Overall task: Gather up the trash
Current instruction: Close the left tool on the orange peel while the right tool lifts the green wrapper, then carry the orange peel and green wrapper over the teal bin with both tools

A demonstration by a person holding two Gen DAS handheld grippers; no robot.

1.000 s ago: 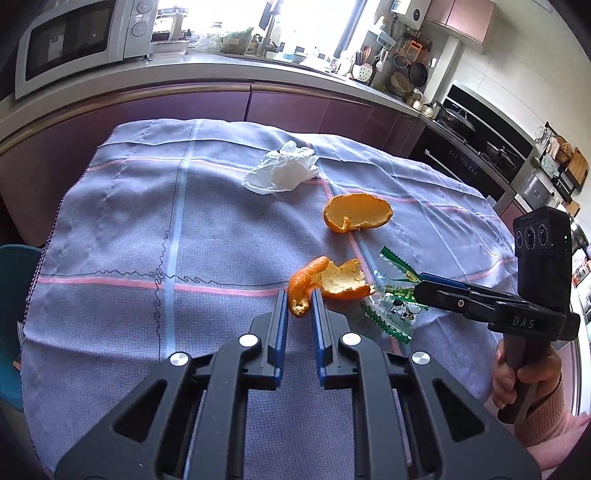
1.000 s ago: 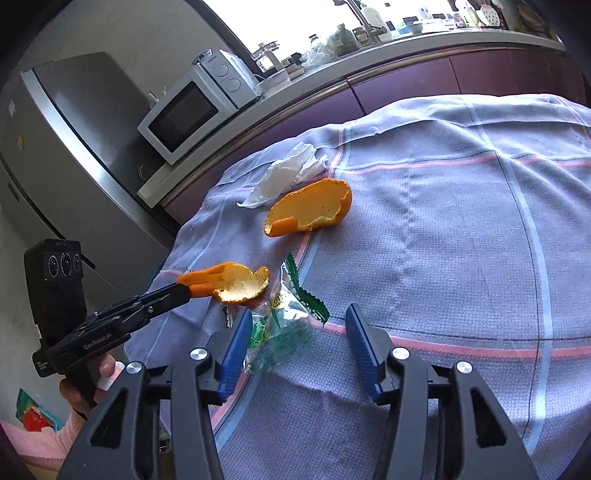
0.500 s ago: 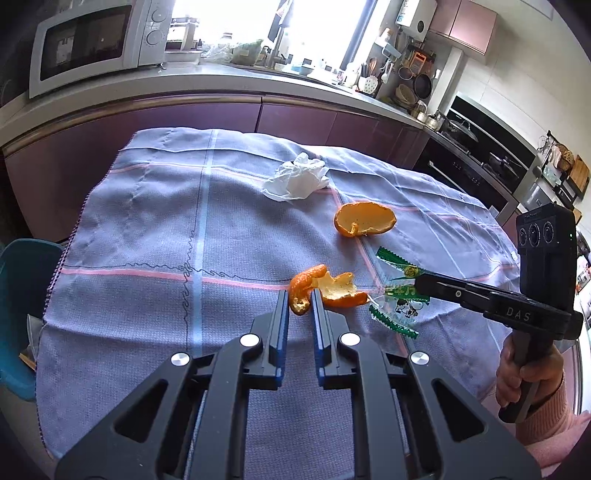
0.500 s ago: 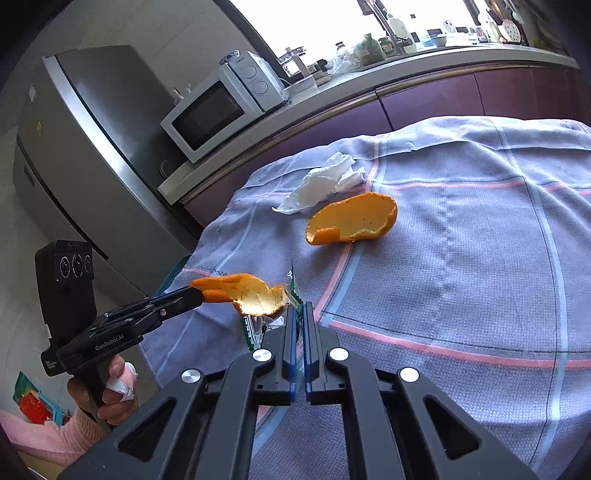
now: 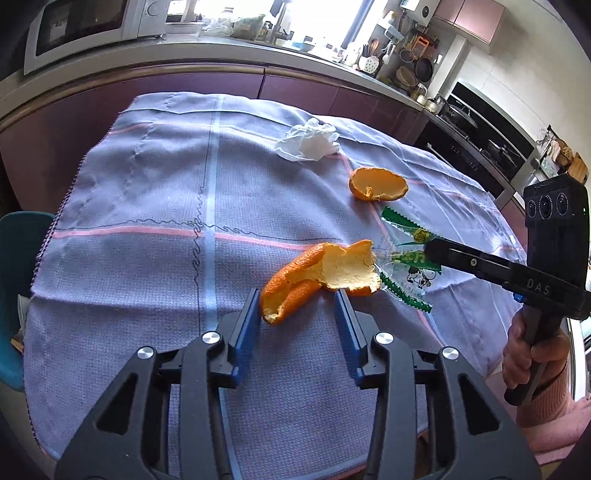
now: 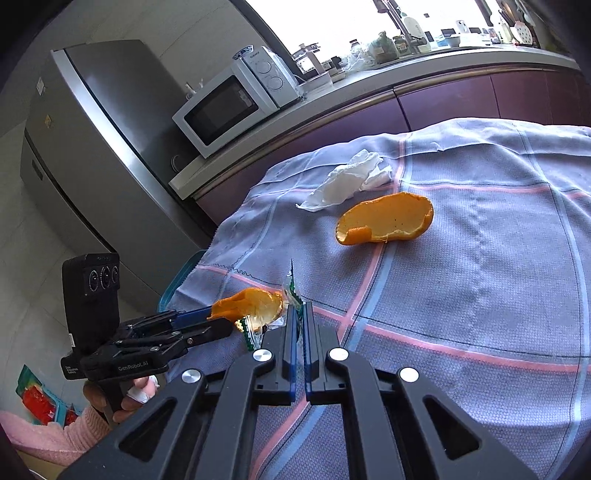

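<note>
Left gripper (image 5: 297, 308) jaws just opened, orange peel (image 5: 325, 275) loose between them on tablecloth (image 5: 147, 192), right gripper (image 6: 300, 314) clamped on green candy wrapper (image 5: 408, 258), second peel (image 5: 378, 184) and tissue (image 5: 308, 144) beyond.

Black grippers (image 5: 297, 306), blue pads, pink sleeves (image 5: 546, 410)

A home kitchen in daylight: a white microwave (image 6: 236, 103) sits on a curved worktop (image 6: 369, 92) over plum-coloured cabinet fronts (image 5: 207, 79), beside a tall steel refrigerator (image 6: 92, 147). Bottles and jars line the bright window (image 6: 369, 22); pans and utensils (image 5: 413, 66) hang near a built-in oven (image 5: 487, 147) at the far wall. A blue-grey checked cloth (image 5: 147, 206) covers the counter in the middle of the room
</note>
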